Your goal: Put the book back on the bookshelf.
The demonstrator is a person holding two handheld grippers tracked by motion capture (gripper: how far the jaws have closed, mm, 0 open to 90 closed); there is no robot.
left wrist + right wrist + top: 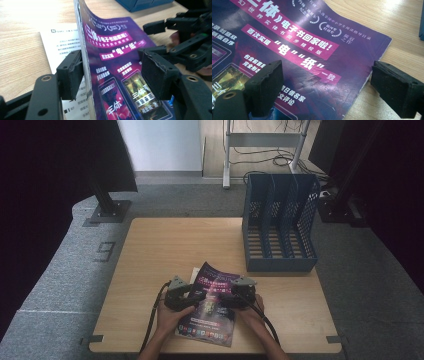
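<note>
Purple and glossy, the magazine (212,305) lies near the table's (150,265) front edge, its cover creased and crowded with white and pink print. In your left gripper view its left side is lifted and curves up into a standing edge, showing the pale stacked page ends, while a white printed sheet (62,42) lies flat on the wood beneath it. The tabletop is light wood grain, smooth and matte.

At about one o'clock from the magazine stands a blue plastic file rack (280,225) with perforated walls and several upright slots, well apart from your hands.

Your left gripper (184,296) sits at nine o'clock of the magazine. Its jaws stand wide; one foam pad (72,75) is against the raised edge, the other pad (156,75) hangs clear above the cover, so nothing is clamped.

Your right gripper (239,295), at three o'clock, is spread too: one jaw over the cover, the other beyond the magazine's right edge over bare wood.
</note>
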